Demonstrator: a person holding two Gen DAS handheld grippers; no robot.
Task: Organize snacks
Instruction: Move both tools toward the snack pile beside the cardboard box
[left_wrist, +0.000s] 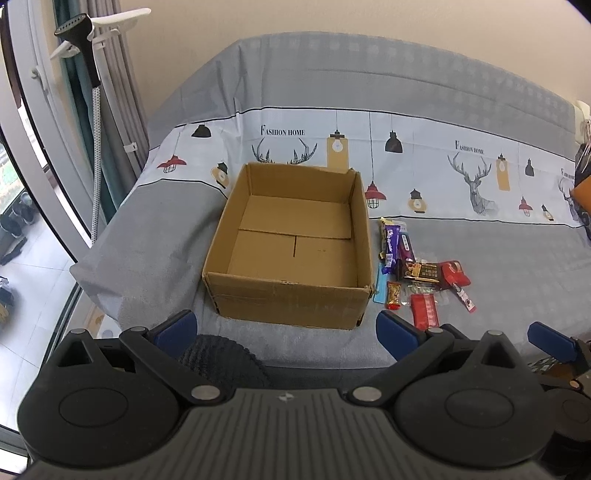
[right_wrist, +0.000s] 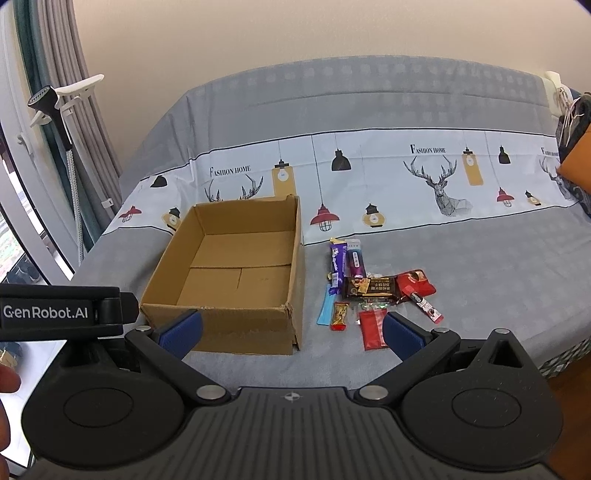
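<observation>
An open, empty cardboard box (left_wrist: 291, 280) (right_wrist: 236, 332) sits on the grey bed cover. A pile of snack packets (left_wrist: 421, 273) (right_wrist: 373, 291) lies just right of it: a purple bar (right_wrist: 337, 264), a dark brown bar (right_wrist: 373, 288), a red packet (right_wrist: 373, 328), a small orange candy (right_wrist: 340, 315). My left gripper (left_wrist: 286, 332) is open and empty, hovering before the box's near wall. My right gripper (right_wrist: 293, 332) is open and empty, before the box's right corner and the snacks. The right gripper's blue finger (left_wrist: 550, 341) shows at the left view's right edge.
The bed cover (right_wrist: 461, 258) has a white band printed with lamps and deer. A garment steamer (left_wrist: 79, 37) and curtains stand at the left by a window. An orange bag (right_wrist: 576, 158) sits at the far right. The left gripper's body (right_wrist: 55, 312) shows at the right view's left.
</observation>
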